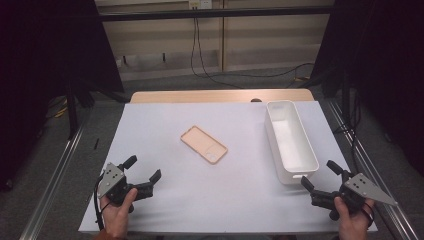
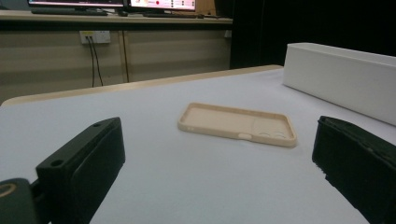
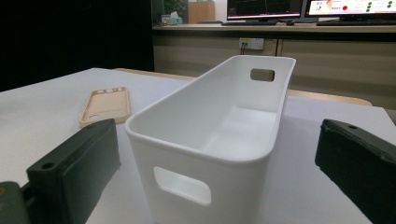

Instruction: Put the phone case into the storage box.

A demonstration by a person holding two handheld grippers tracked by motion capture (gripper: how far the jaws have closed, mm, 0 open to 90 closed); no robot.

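White sheet (image 1: 200, 200) covers wooden table (image 1: 220, 96); grey carpet; both tongs gaping, empty.

The phone case (image 1: 204, 144) is a plain pale peach-tan, the same tone inside and along its rim, with no print on it. The bin (image 1: 291, 140) is solid white, walls and floor alike, unpatterned. The table (image 1: 165, 115) has a flat white top, and a light wood edge shows along its far side. The left tongs (image 1: 145, 169) are matt black, topped by a grey plate. The right tongs (image 1: 320, 176) are black as well, with a grey three-cornered plate. Both trailing cables are black.
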